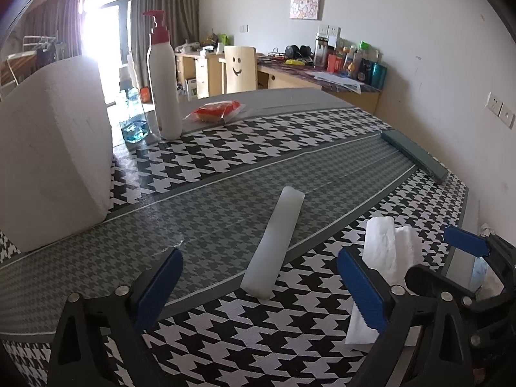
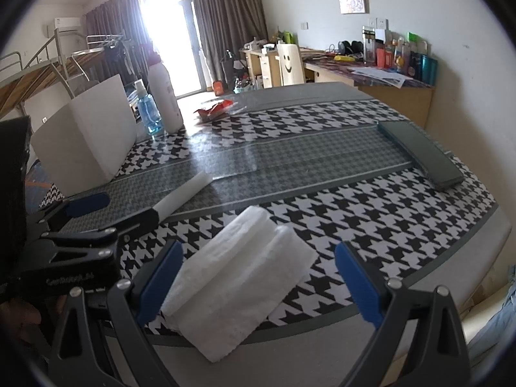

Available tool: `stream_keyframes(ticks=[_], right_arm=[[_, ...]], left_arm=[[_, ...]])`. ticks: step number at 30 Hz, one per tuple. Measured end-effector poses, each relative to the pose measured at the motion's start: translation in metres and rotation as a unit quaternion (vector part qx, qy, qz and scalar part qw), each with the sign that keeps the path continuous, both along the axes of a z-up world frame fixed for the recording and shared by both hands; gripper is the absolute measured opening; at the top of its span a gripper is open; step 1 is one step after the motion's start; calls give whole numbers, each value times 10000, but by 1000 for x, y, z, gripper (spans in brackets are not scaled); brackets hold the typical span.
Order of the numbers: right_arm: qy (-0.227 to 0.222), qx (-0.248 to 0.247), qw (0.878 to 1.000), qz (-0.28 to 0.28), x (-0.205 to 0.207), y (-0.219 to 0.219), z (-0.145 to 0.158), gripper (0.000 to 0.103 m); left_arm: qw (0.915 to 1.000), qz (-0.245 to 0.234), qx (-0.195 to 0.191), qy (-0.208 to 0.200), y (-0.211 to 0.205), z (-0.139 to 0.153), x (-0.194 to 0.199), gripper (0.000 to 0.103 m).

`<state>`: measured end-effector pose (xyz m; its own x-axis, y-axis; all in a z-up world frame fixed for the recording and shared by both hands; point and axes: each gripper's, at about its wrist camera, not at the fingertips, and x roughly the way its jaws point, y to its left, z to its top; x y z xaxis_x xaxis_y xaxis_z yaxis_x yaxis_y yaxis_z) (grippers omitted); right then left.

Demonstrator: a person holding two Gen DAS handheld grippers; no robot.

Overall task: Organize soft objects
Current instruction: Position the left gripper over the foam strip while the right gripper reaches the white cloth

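Note:
A white foam roll lies on the houndstooth table, between the open jaws of my left gripper; its near end is level with the fingertips. It also shows in the right wrist view. A folded white towel lies at the table's front edge, between the open jaws of my right gripper. The towel also shows in the left wrist view, to the right. A large white foam block stands at the left. Both grippers are empty.
A white pump bottle and a blue spray bottle stand at the far left. A red snack packet lies beside them. A dark flat box lies at the table's right edge. A desk and chair stand beyond.

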<state>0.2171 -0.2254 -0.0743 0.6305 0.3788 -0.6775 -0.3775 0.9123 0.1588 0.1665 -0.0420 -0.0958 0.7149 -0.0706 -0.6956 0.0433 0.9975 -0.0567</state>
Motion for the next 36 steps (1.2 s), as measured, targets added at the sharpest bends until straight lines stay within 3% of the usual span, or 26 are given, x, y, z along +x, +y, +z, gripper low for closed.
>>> stream_keyframes(ticks=[5, 15, 36], right_arm=[[141, -57, 9999, -52, 1, 2, -6, 97], [271, 17, 9996, 76, -3, 5, -11, 97], [304, 111, 9994, 88, -8, 2, -12, 97]], left_arm=[[9995, -10, -48, 300, 1, -9, 9, 87], [9986, -23, 67, 520, -7, -15, 15, 81], [9975, -64, 327, 616, -17, -19, 25, 65]])
